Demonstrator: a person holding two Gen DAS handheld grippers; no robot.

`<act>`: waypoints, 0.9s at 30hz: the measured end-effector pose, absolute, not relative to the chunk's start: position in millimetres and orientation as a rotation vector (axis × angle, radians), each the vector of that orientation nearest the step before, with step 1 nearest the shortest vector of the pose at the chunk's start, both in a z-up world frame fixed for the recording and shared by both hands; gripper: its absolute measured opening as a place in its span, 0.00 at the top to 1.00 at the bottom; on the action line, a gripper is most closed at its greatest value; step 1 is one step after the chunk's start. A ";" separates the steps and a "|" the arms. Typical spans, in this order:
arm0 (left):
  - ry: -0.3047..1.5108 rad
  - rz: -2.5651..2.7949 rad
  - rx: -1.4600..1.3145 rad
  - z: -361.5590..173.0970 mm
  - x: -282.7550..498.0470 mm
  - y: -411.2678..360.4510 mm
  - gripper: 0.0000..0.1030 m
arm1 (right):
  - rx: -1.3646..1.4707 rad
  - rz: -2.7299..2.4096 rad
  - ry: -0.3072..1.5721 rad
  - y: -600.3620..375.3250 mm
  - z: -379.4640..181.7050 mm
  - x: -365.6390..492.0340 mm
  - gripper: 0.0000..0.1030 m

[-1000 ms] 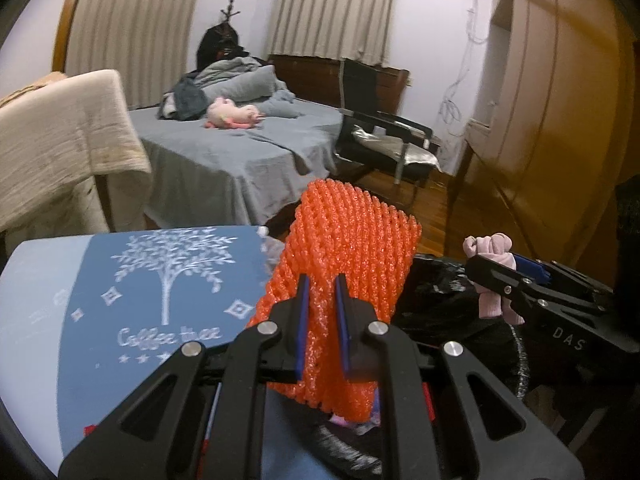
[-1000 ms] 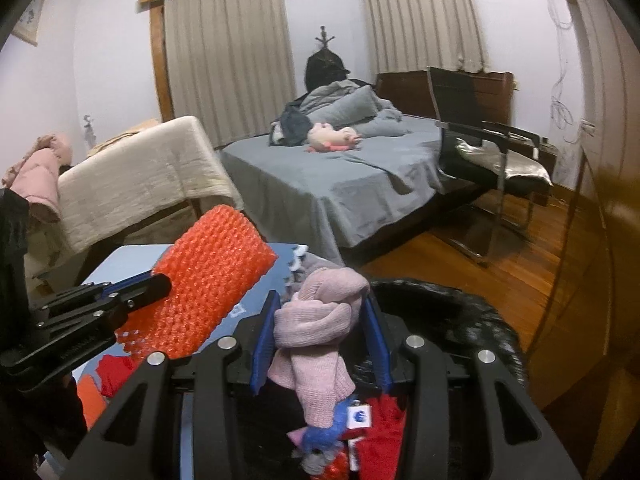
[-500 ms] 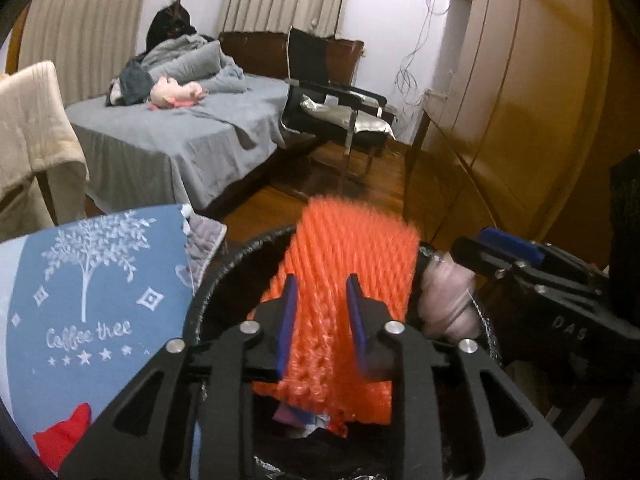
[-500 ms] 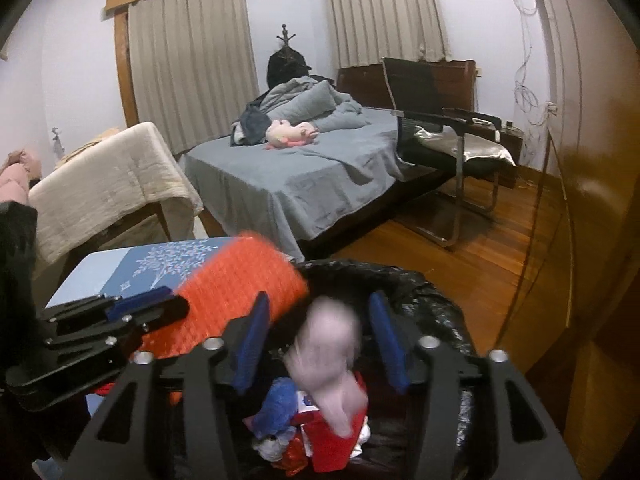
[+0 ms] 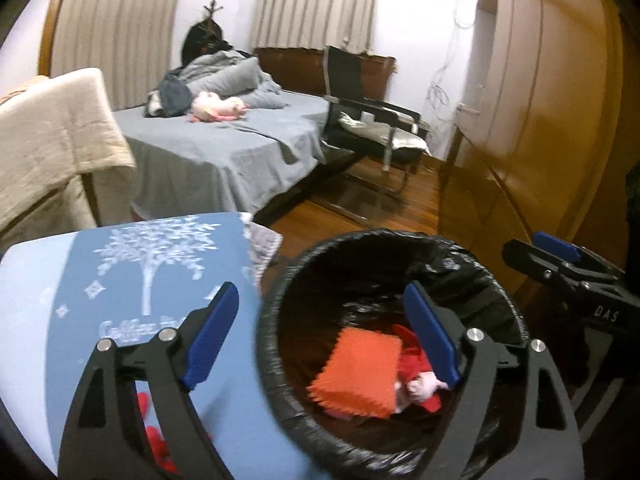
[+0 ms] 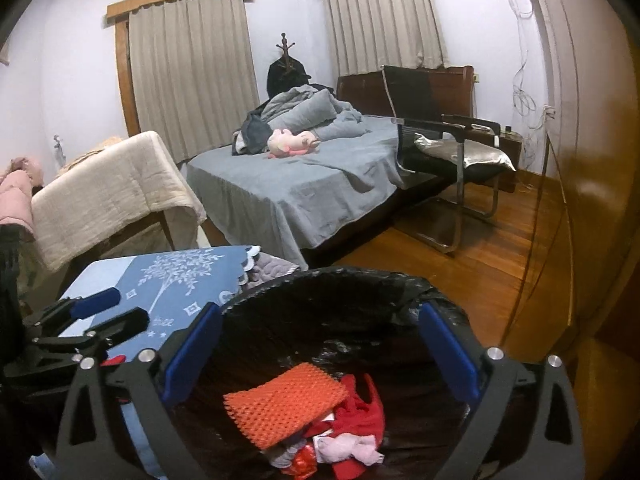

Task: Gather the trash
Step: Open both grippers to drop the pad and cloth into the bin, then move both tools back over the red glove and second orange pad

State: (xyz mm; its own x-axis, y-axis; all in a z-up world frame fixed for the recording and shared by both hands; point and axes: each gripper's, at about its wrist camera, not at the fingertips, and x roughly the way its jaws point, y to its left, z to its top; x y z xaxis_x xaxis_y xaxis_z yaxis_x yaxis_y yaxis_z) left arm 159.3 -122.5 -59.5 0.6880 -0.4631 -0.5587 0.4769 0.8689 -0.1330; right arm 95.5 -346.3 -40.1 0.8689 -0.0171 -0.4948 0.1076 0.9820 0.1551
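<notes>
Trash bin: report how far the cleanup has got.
Done: the orange foam net and the pink cloth lie inside the black-lined bin on other red scraps. In hand: nothing; the left claw and right claw hang over the bin, jaws opening and empty. Left: red scraps on the blue table beside the bin.

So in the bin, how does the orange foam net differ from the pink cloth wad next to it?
The orange foam net is a flat, ridged rectangle; the pink cloth wad is a soft, crumpled lump. The net looks larger and lies on top of the pile, tilted; the wad sits lower, beside red scraps. The net is bright orange, the wad pale pink. Both lie loose inside the black-lined bin, touched by neither tongs.
</notes>
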 end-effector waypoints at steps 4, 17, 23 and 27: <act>0.604 -0.460 0.015 -53.8 156.8 -94.4 0.16 | 0.169 -0.027 0.518 -326.9 -39.5 99.2 0.06; 0.582 -0.246 -0.013 -50.0 139.0 2.2 0.16 | 0.112 0.154 0.528 -236.0 -38.4 111.2 0.06; 0.592 -0.163 -0.023 -55.9 131.9 44.2 0.16 | 0.085 0.224 0.535 -201.1 -42.1 112.7 0.06; 0.595 -0.127 -0.008 -61.4 124.0 65.6 0.16 | 0.070 0.273 0.548 -175.9 -49.5 114.9 0.06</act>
